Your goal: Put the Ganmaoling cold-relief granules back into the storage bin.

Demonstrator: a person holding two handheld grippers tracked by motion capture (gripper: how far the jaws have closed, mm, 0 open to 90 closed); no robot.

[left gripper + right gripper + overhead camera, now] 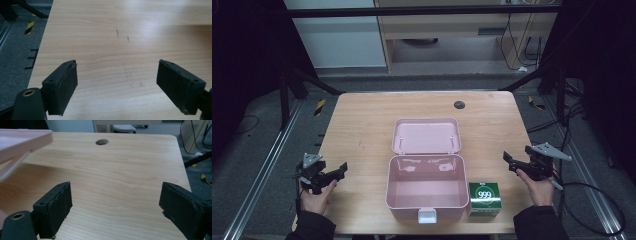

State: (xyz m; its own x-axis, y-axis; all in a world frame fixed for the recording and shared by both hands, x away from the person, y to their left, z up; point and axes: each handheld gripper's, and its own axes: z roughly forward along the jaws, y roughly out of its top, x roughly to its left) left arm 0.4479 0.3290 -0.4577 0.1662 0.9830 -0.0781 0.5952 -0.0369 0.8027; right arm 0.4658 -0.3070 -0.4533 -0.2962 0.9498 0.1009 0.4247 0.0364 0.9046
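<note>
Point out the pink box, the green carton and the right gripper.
pink box point(392, 192): high view, on its left wall.
green carton point(485, 195): high view, on its printed top face.
right gripper point(510, 162): high view, midway between its open fingertips.

We see a pale pink case point(427, 187) with its pink lid point(426, 136) open and a white latch point(428, 215) at its front, on a light wood-grain table point(362, 130) with a dark round hole point(459, 105) beyond the case. Just right of the case sits a green box point(485, 198) printed with white "999". Both grippers, the left point(337, 172) and the right point(511, 161), are black with grey plates.
</note>
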